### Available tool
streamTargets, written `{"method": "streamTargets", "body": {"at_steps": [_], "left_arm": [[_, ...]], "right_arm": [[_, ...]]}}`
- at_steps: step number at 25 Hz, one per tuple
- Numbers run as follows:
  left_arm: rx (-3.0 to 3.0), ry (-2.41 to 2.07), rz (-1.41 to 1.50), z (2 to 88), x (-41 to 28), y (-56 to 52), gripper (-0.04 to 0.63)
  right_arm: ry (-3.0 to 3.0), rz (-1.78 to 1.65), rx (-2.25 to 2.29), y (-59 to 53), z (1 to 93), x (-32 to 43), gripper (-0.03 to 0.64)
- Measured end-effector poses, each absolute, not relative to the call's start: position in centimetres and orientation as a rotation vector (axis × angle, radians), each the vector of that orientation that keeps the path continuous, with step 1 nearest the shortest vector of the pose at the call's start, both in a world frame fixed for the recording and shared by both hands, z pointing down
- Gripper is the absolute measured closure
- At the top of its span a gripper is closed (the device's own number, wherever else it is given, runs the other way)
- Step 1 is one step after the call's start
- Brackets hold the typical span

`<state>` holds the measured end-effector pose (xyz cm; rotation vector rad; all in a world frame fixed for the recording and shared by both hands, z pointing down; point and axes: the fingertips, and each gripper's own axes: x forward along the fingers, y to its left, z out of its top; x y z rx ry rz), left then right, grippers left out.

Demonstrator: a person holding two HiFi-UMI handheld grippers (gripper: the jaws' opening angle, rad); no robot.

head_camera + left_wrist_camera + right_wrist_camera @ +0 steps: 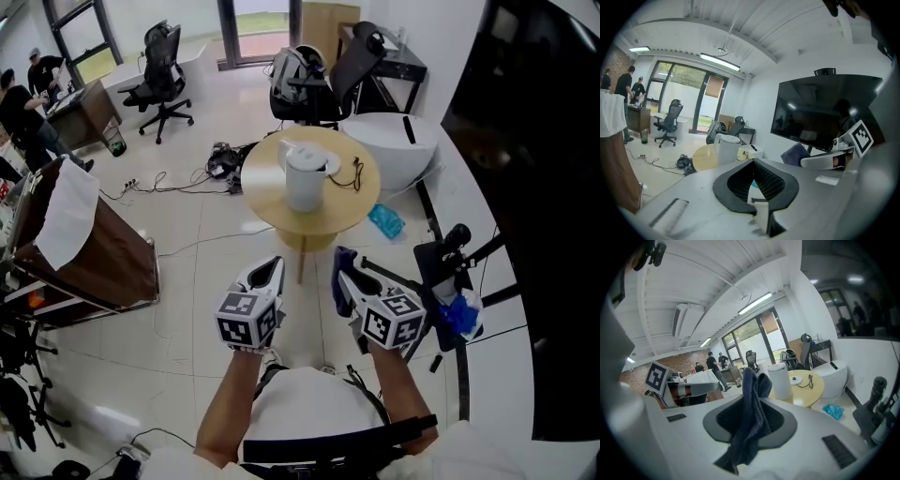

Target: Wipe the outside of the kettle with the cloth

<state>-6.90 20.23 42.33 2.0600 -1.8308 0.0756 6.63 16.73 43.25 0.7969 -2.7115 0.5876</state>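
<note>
White cylindrical kettle (305, 178) stands upright on a round pale-wood desk (361, 202) in the upper centre of the head view. A black cable (356, 174) lies on the desk just right of the kettle. Both claws are held low in the frame, well apart from the desk. Right claw (345, 277): jaws clamped on a dark blue knitted cloth (751, 413), which bunches above the jaw tips and hangs below them. Left claw (273, 269): jaws closed together, with nothing between them. A crumpled light-blue item (386, 221) lies on the pale floor (197, 281), just right of the desk's lower edge.
</note>
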Motion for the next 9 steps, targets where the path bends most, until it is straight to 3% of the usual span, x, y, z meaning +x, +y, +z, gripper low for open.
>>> {"method": "streamTargets", "body": {"at_steps": [9], "left_arm": [[2.059, -1.831, 0.073, 42.47, -6.93, 19.92, 0.595]], "right_arm": [[-2.708, 0.586, 0.811, 16.41, 43.43, 6.83, 0.534]]}}
